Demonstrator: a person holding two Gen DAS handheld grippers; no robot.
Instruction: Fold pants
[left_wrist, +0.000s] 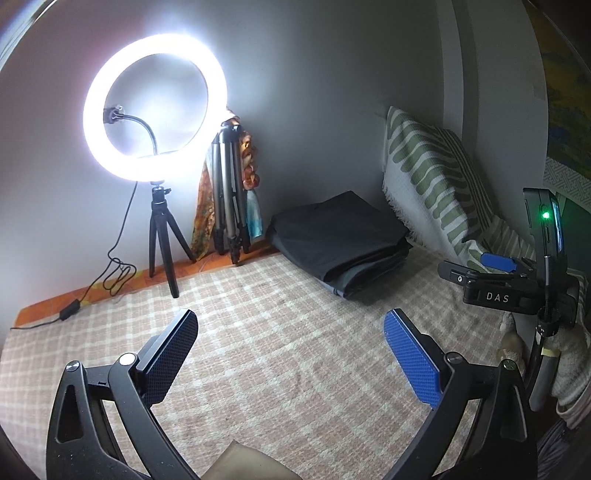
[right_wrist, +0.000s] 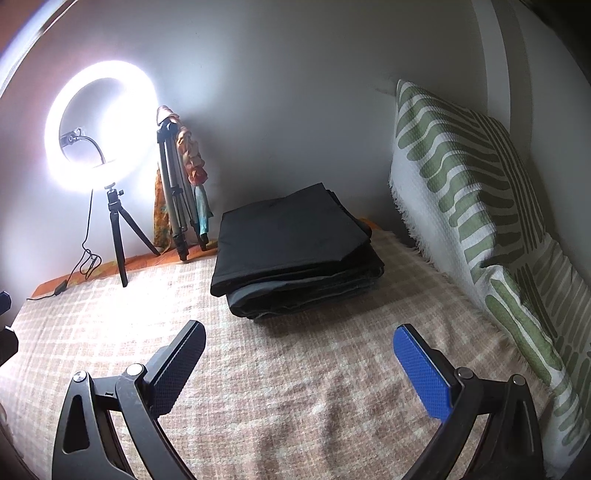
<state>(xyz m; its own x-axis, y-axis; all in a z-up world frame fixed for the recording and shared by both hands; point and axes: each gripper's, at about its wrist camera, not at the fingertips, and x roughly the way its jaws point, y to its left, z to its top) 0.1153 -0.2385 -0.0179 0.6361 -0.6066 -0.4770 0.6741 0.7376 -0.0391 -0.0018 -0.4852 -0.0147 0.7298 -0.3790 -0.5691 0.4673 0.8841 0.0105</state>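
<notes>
Dark pants (left_wrist: 338, 242) (right_wrist: 295, 254) lie folded in a flat stack on the checked blanket (left_wrist: 277, 332) (right_wrist: 295, 387), near the back wall. My left gripper (left_wrist: 291, 325) hovers over the blanket well short of the stack, jaws spread wide with nothing between its blue pads. My right gripper (right_wrist: 301, 338) stands just in front of the stack, also open and empty. In the left wrist view the body of the right gripper (left_wrist: 517, 284) shows at the right edge, with a green light on it.
A lit ring light (left_wrist: 155, 107) (right_wrist: 99, 125) on a small black tripod stands at the back left, its cable trailing over the blanket edge. A folded silver tripod (left_wrist: 229, 192) (right_wrist: 177, 192) leans on the wall. A green-striped pillow (left_wrist: 439, 184) (right_wrist: 480, 192) lines the right side.
</notes>
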